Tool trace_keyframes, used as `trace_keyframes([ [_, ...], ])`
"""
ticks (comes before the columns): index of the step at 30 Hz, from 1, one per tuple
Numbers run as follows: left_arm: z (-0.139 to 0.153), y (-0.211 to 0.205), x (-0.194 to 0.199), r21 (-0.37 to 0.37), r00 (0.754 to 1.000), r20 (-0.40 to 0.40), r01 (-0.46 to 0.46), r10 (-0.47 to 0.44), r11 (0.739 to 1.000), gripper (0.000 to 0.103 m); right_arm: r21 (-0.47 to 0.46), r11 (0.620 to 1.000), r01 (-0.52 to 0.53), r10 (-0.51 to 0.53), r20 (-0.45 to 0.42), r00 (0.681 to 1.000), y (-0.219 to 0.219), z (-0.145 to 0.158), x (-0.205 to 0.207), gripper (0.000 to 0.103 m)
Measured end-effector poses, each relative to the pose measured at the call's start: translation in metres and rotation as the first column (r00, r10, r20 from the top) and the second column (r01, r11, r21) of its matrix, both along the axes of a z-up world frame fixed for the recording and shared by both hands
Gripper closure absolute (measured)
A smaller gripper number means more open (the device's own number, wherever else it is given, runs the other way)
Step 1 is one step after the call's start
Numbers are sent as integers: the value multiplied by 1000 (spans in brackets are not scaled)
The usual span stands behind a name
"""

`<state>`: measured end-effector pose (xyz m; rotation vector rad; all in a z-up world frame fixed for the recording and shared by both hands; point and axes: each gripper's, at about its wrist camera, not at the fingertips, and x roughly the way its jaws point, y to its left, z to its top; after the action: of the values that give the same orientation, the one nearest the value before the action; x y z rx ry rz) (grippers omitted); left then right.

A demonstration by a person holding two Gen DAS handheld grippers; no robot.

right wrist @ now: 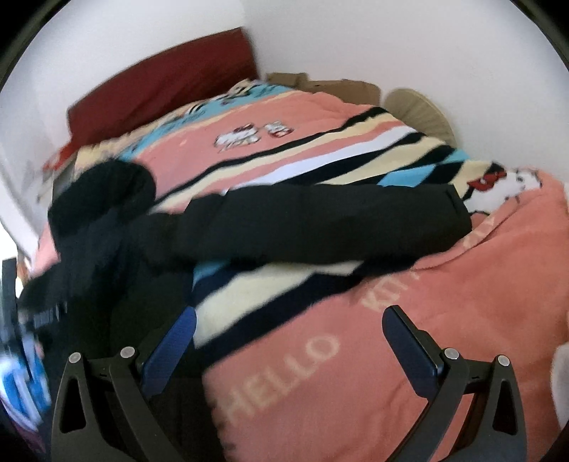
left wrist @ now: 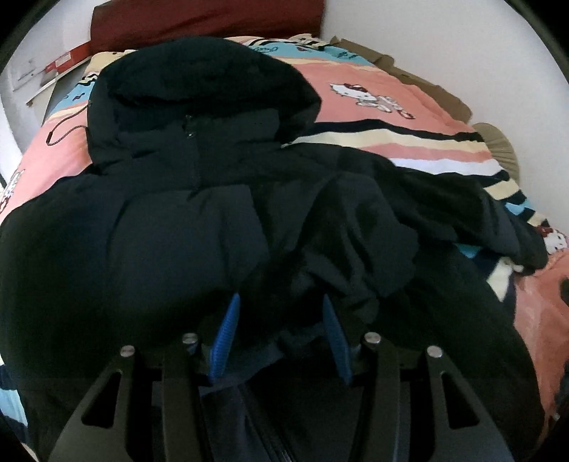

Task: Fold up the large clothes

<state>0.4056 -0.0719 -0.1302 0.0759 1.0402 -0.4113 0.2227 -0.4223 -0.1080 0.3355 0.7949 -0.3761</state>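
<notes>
Pink, with cream, black, white and blue stripes and cartoon cat prints, the bedspread (right wrist: pixel 320 373) covers the whole bed and carries everything else. A white wall rises at the far and right sides. On the bedspread lies the dark hooded jacket (left wrist: pixel 185 227), front up and zipped; in the left wrist view it fills the near and middle ground, its hood (left wrist: pixel 199 78) pointing to the far end. One sleeve (right wrist: pixel 320 220) stretches out to the right across the stripes, its cuff resting on the bedspread. A dark red headboard (left wrist: pixel 199 17) stands at the far end of the bed. Brown cardboard (right wrist: pixel 341 83) is wedged between the far right edge of the bed and the wall, with a beige pleated thing (right wrist: pixel 423 110) just beside it. A red and white box (left wrist: pixel 64 62) lies at the far left, off the bed.

The left claw (left wrist: pixel 281 341) sits at the jacket's near hem; dark fabric bunches between its blue pads (left wrist: pixel 227 330), but whether they pinch it I cannot tell. The right claw (right wrist: pixel 288 341) hangs spread wide above the pink bedspread, gripping nothing, the jacket body at its left.
</notes>
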Motion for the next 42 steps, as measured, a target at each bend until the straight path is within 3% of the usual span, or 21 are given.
trace_keyframes([
  [6,17,6,-17,-46,999,24,25,-24,999,57,249,968,33,-42,30,999,-32,-24,37,0],
  [11,27,17,-27,-74,999,37,8,-5,997,57,416,903,102,-104,-18,994,-61,-60,65,0],
  [15,32,30,-31,-89,999,41,-12,16,996,57,444,876,187,-192,-35,981,-85,-76,71,0],
  [19,32,43,-34,-92,998,39,-39,43,995,57,456,833,312,-340,-22,940,-126,-85,69,0],
  [24,28,57,-36,-92,997,26,-71,74,993,57,509,771,384,-451,10,893,-161,-92,69,1],
  [26,26,61,-37,-89,996,22,-82,84,993,57,512,757,406,-480,14,877,-167,-92,71,7],
  [28,26,65,-39,-92,996,22,-88,90,992,57,511,744,429,-508,16,861,-169,-93,67,28],
  [31,27,71,-41,-98,994,25,-99,102,990,57,525,732,435,-528,33,849,-171,-87,58,51],
  [34,29,74,-45,-110,993,28,-109,112,988,57,530,737,418,-525,60,849,-171,-79,50,65],
  [42,37,90,-55,-151,990,36,-133,140,980,57,445,826,347,-454,159,877,-152,-36,46,77],
])
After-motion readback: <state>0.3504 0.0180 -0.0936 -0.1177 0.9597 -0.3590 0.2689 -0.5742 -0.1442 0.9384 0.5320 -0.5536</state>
